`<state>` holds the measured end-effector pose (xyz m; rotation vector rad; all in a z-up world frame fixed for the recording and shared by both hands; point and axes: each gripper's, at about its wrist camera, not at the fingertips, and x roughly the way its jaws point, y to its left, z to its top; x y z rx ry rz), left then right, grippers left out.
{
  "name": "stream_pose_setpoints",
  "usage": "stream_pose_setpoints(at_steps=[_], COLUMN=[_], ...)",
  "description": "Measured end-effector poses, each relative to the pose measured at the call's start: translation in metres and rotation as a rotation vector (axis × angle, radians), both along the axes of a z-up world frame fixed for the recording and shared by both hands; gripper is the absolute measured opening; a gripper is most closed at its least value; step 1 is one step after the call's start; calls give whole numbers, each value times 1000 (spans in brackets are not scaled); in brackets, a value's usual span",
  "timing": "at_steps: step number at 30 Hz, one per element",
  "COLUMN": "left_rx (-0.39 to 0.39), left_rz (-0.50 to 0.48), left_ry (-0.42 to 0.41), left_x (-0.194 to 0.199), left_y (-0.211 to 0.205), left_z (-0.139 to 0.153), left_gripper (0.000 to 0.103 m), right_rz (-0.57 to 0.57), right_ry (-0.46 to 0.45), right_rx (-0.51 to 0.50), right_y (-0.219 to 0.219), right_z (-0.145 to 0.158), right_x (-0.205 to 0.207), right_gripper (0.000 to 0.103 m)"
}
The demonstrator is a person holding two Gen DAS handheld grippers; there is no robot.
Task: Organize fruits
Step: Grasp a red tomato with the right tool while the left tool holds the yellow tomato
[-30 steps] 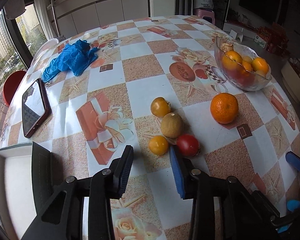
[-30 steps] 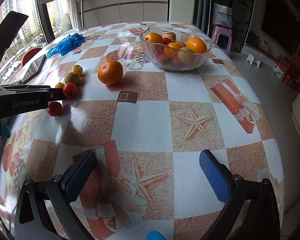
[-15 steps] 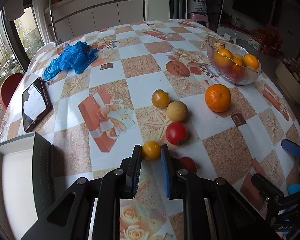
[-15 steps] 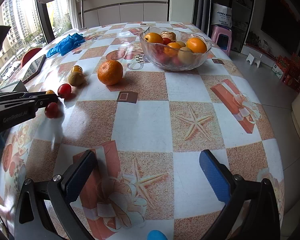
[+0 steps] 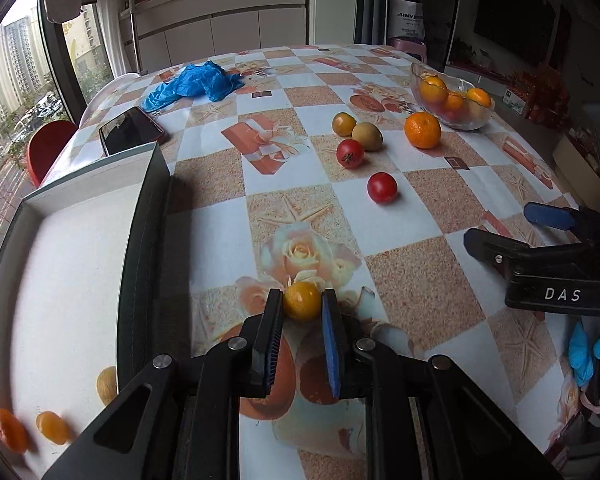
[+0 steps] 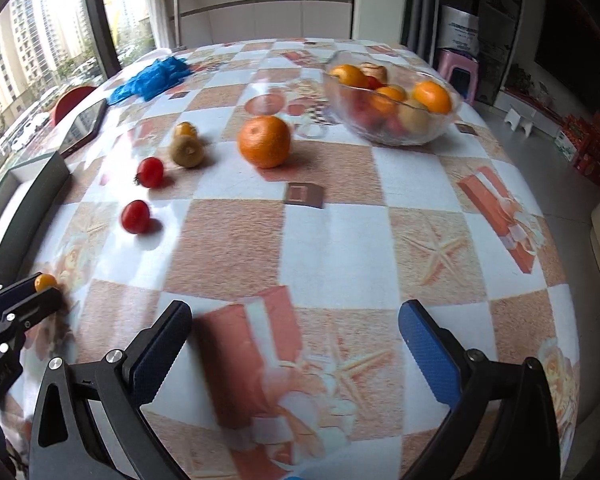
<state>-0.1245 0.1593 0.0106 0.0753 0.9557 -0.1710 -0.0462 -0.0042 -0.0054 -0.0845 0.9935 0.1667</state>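
My left gripper [image 5: 301, 307] is shut on a small yellow fruit [image 5: 301, 301] and holds it above the table near the white box [image 5: 72, 264], which has several small fruits [image 5: 52, 426] inside. On the table lie two red tomatoes [image 5: 382, 187], a brown kiwi [image 5: 367, 136], a yellow fruit [image 5: 343, 124] and a large orange [image 5: 422, 130]. A glass bowl [image 5: 452, 98] of fruit stands at the far right. My right gripper [image 6: 296, 344] is open and empty over the table's near edge; it also shows in the left wrist view [image 5: 512, 232].
A dark phone [image 5: 132, 130] lies beyond the box. A crumpled blue bag [image 5: 192, 84] lies at the far left. A red chair [image 5: 50, 148] stands past the table's left edge. The right table edge drops to the floor.
My left gripper closed on the small yellow fruit, lifted it and drew back toward the white box. The right gripper shifted slightly; a red tomato rolled apart from the group.
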Motion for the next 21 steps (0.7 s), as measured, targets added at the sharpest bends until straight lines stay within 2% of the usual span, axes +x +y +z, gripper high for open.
stream_pose_setpoints(at_steps=[5, 8, 10, 11, 14, 15, 21], left_rx=[-11, -24, -29, -32, -35, -37, -70], left_rz=[3, 7, 7, 7, 7, 7, 11], left_ry=[-2, 2, 3, 3, 1, 0, 9], left_x=[-12, -15, -15, -15, -15, -15, -15], left_y=[5, 8, 9, 9, 10, 10, 15], left_z=[-1, 0, 0, 0, 0, 0, 0], left_gripper=[21, 21, 21, 21, 21, 21, 21], right_rz=[86, 100, 108, 116, 138, 137, 90], right_ry=[-3, -8, -18, -22, -32, -27, 23], right_rx=[3, 11, -5, -10, -1, 12, 145], right_y=[47, 65, 74, 78, 82, 81, 52], right_z=[0, 0, 1, 2, 5, 6, 9], right_x=[20, 33, 37, 39, 41, 41, 26], right_gripper=[102, 97, 81, 77, 39, 22, 22])
